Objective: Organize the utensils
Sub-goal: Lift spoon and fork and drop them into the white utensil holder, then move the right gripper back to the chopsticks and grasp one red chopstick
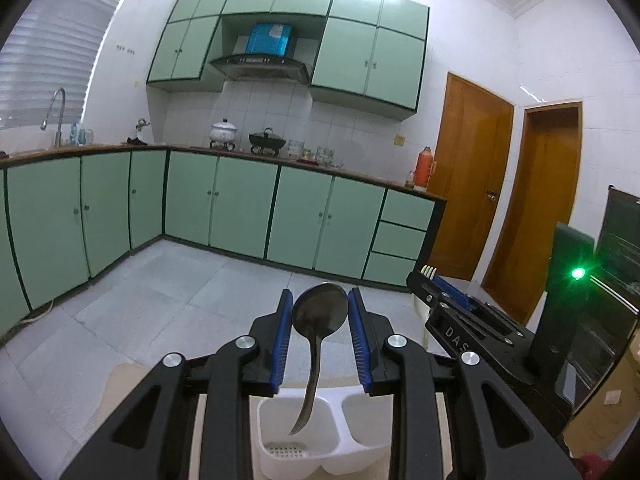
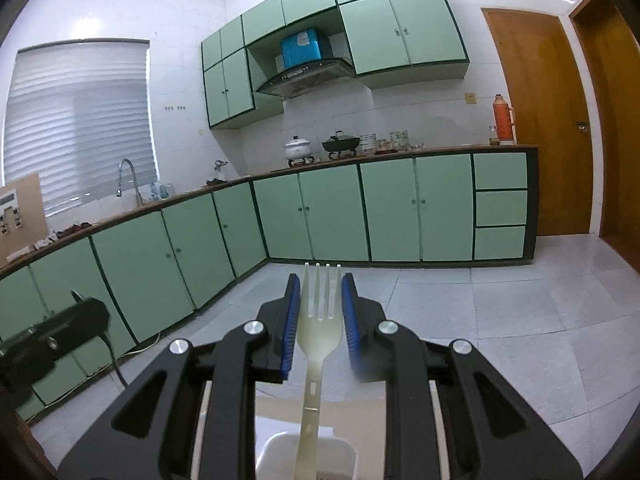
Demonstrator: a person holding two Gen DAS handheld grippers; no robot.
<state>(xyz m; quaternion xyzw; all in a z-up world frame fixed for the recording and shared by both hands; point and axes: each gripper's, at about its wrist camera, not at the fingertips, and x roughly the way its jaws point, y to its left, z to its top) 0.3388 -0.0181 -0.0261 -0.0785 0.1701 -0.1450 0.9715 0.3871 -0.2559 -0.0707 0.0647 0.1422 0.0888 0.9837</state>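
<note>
Two utensils hang over the white caddy (image 1: 320,440) at 6 o'clock: left gripper (image 1: 320,312) pinches the stiff, slippery steel spoon (image 1: 320,312) by its bowl; right gripper (image 2: 320,304) clamps the light, bendy plastic fork (image 2: 320,320) at its head.

The right gripper (image 2: 320,312) is holding a pale plastic fork (image 2: 319,320) upright between its blue pads (image 2: 291,320), tines pointing up toward the green cabinets (image 2: 336,216). The fork's handle is hanging down over a white holder (image 2: 344,450) at the bottom edge. The left gripper (image 2: 48,340) is showing dark and blurred at the far left.
</note>
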